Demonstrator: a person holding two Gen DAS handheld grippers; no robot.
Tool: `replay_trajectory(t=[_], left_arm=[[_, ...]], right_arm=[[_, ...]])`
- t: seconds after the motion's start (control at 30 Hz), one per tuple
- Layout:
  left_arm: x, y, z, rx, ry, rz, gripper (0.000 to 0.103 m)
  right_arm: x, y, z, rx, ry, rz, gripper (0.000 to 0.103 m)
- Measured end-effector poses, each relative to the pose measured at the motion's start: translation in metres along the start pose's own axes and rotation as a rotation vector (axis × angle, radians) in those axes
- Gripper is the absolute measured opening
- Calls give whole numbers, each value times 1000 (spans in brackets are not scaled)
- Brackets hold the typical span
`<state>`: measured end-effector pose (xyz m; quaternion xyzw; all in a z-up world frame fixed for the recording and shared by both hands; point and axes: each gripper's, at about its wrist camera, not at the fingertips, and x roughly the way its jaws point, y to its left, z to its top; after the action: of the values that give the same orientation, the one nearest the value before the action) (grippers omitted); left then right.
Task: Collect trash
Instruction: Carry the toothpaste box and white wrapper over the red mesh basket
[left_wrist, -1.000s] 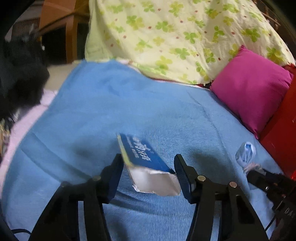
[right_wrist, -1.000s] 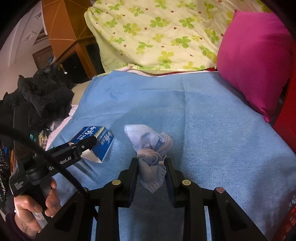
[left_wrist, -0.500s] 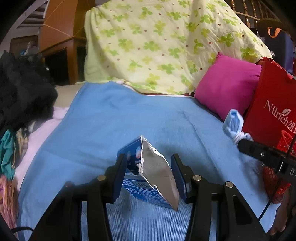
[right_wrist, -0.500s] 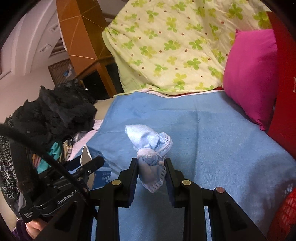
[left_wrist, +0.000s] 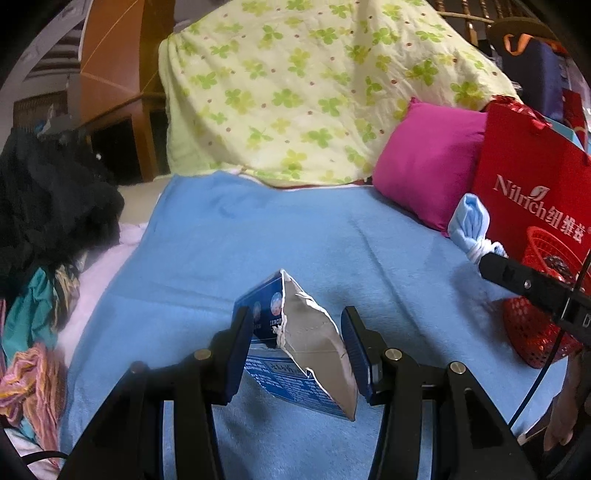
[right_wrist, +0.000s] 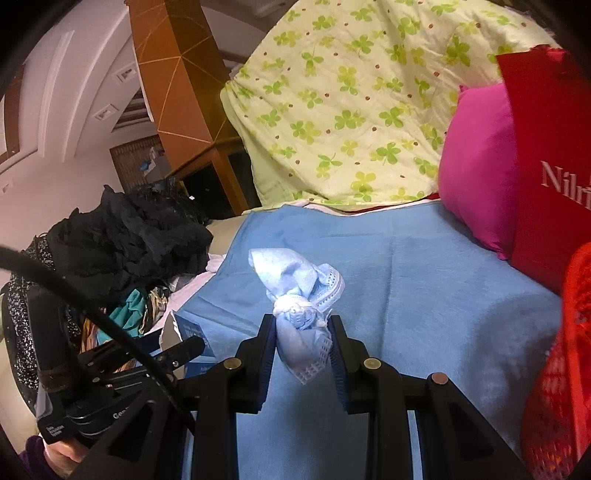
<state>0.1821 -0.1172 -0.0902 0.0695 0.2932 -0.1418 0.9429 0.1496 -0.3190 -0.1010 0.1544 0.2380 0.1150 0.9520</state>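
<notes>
Grippers both point forward and slightly down over the blue blanket (left_wrist: 295, 236), which spreads across most of each view. L gripper (left_wrist: 297, 341) is clamped on a torn carton (left_wrist: 295, 354), blue print one side, grey lining exposed, held clear of the blanket; jaws just narrowed a bit on it. R gripper (right_wrist: 301, 345) is pinched tight on a crumpled blue mask (right_wrist: 295, 291), tied in a knot, also lifted off the blanket.

Counts: 1 clover quilt (left_wrist: 314, 92) at 12 o'clock, 1 pink pillow (left_wrist: 424, 162) at 2, 1 red bag (left_wrist: 532, 177) at 3, 1 red basket (left_wrist: 532, 332) at 4, 1 heap of dark clothes (left_wrist: 48, 206) at 9. Trash pieces: 2, one per gripper.

Hard to see: basket is cut by the frame edge and partly behind the R gripper in the L view; something dark lies inside, can't tell what. Bag print runs off the edge. A hand (right_wrist: 55, 454) at 7 o'clock in the R view is mostly hidden behind the L gripper's body.
</notes>
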Motion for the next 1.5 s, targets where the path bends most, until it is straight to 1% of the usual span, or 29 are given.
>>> replay_trajectory(t=[0.17, 0.27, 0.43, 0.9, 1.5], left_arm=[[-17, -16, 4, 30, -15, -7, 51], [-24, -25, 7, 47, -24, -12, 51], [-35, -41, 12, 72, -39, -21, 51], [-49, -89, 25, 147, -64, -48, 51], [-51, -128, 33, 209, -73, -101, 51]], right_arm=[[-23, 0, -6, 3, -29, 0, 30], [-34, -1, -4, 0, -51, 10, 30], [-52, -7, -1, -1, -86, 2, 30], [-100, -33, 1, -8, -164, -33, 30], [-128, -57, 5, 24, -235, -74, 30]])
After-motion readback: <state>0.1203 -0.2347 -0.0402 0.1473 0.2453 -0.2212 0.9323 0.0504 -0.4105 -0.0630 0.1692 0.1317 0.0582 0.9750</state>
